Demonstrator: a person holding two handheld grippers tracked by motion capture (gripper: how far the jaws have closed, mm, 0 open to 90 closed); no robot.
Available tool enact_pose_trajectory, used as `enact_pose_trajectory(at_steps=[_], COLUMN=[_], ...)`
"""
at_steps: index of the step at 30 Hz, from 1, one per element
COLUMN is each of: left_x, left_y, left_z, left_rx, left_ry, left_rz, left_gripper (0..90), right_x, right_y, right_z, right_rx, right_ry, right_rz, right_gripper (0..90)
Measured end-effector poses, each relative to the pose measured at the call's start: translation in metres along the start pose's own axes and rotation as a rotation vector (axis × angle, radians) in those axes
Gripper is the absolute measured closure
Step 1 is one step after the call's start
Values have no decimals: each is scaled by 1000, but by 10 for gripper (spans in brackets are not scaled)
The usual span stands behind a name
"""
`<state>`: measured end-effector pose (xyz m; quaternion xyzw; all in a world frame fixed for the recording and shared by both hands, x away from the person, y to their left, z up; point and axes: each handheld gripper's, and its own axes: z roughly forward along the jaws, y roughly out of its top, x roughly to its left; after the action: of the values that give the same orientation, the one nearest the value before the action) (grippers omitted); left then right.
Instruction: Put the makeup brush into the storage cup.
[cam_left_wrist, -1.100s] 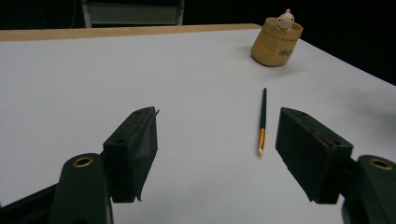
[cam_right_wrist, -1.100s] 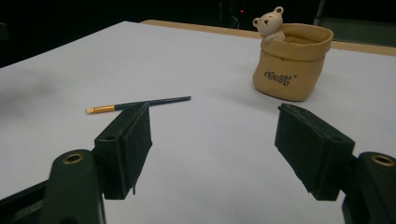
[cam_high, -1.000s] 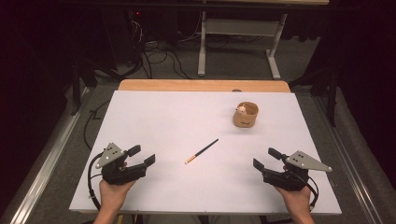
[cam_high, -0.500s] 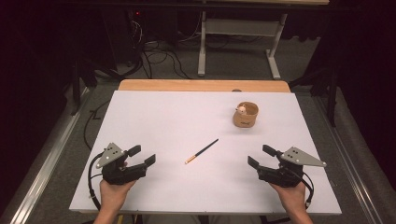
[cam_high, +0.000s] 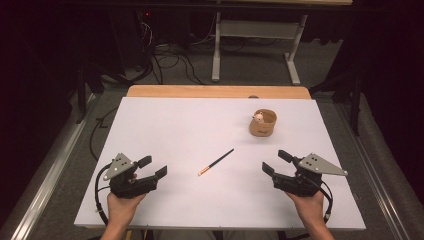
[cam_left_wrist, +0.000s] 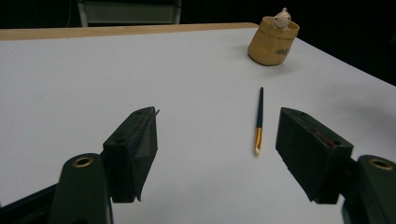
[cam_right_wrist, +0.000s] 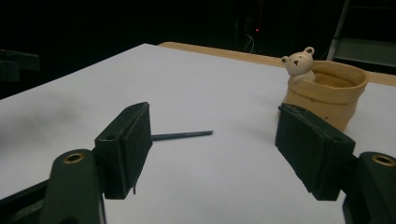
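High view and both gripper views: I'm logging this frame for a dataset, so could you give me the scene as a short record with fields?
surface: white table top
brush: thin dark paintbrush lying flat mid-table, pale tip toward the person
pot: tan pot with a small bear figure at its rim, upright, far right
left gripper: open, holding nothing
right gripper: open, holding nothing

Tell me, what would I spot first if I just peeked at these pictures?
Probably the tan pot with a tiny white bear peeking over its rim, toward the far right of the white table. Next, the thin dark paintbrush lying alone mid-table. Near the front edge, the left gripper and right gripper wait open, holding nothing.
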<state>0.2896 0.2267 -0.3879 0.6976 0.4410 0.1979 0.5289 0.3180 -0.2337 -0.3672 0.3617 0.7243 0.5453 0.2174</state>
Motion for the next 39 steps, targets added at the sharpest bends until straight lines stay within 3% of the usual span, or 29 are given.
enact_pose_trajectory(at_steps=[11, 19, 39], left_x=[-1, 0, -1], left_y=[0, 0, 0], left_z=[1, 1, 1], left_rx=[1, 2, 5], left_ry=[0, 0, -4], left_rz=[1, 2, 5], left_gripper=[300, 301, 302], right_x=[10, 13, 23], right_y=[8, 15, 28], right_z=[13, 29, 52], right_rx=[41, 90, 62], right_ry=[6, 30, 91], right_rz=[-45, -24, -33], right_gripper=[297, 286, 285])
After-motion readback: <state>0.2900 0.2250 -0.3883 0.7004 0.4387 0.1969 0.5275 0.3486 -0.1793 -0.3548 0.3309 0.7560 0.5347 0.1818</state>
